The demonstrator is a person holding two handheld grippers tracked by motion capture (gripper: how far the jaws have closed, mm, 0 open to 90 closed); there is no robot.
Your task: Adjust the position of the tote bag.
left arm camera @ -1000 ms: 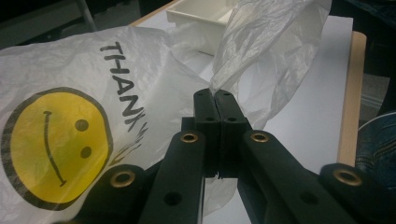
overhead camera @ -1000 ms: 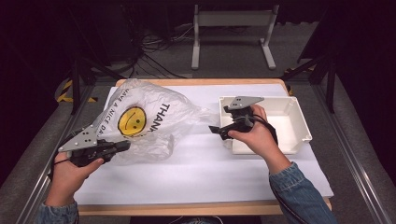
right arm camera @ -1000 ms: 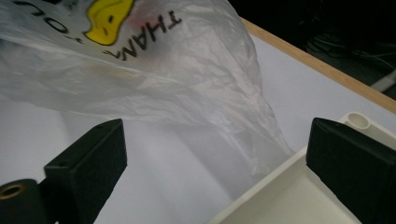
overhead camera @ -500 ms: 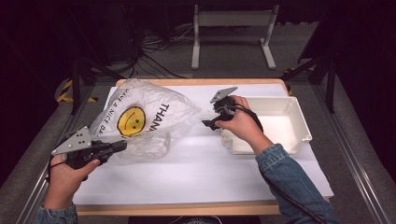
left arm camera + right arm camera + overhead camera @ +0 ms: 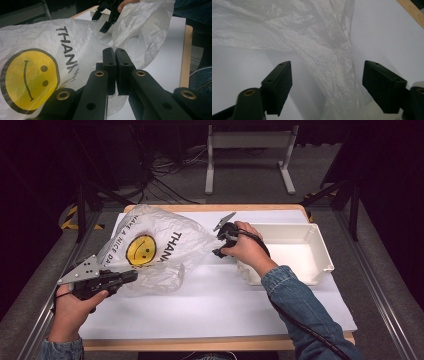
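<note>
Spread over the left half of the white-covered table [image 5: 210,305]: crinkled, translucent plastic bag [image 5: 155,252], contents hard to make out. Nearby, smooth white tray [image 5: 300,245] along the right edge. Left gripper [image 5: 131,277] pinched on bag film. Right gripper [image 5: 219,245] closing, film between unpressed pads.

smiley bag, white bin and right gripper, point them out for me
smiley bag [image 5: 139,249], high view, on the yellow face print.
white bin [image 5: 320,251], high view, on its right wall.
right gripper [image 5: 327,82], right gripper view, midway between its open jaws, with a strip of the bag between them.
</note>
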